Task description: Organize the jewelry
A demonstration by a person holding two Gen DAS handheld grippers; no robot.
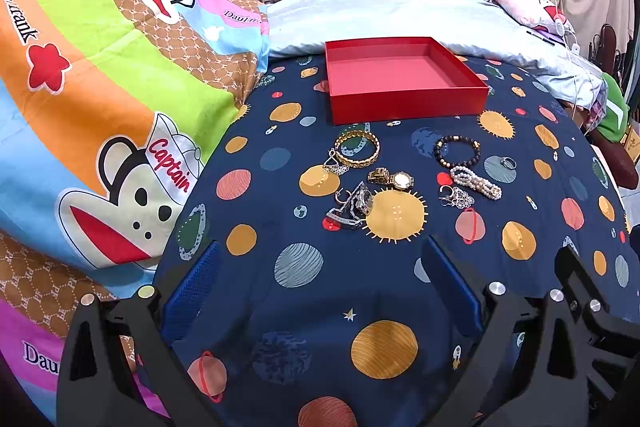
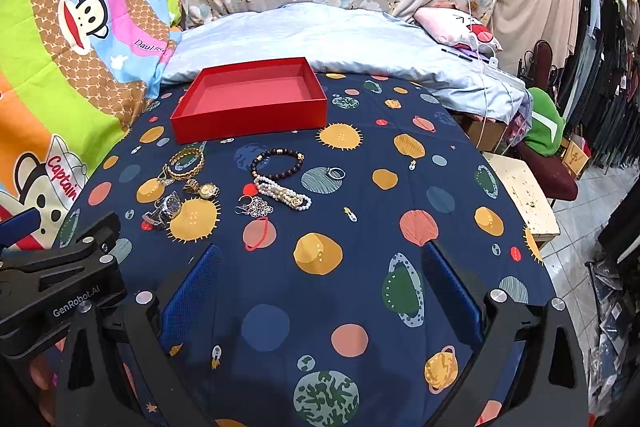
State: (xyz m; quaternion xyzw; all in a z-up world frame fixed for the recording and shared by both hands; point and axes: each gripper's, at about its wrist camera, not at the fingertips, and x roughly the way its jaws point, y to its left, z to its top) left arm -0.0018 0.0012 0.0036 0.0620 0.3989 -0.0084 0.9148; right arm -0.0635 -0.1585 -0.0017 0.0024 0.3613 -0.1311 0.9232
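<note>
Both the left hand-held gripper (image 1: pixel 320 267) and the right hand-held gripper (image 2: pixel 320 271) hover wide apart, holding nothing, above the planet-print bed sheet (image 1: pixel 312 307). The jewelry lies loose on it just before the red box (image 1: pixel 400 83): gold bangle (image 1: pixel 356 147), gold watch (image 1: pixel 394 179), silver watch (image 1: pixel 352 205), dark bead bracelet (image 1: pixel 456 151), pearl bracelet (image 1: pixel 476 182), ring (image 1: pixel 507 162).
</note>
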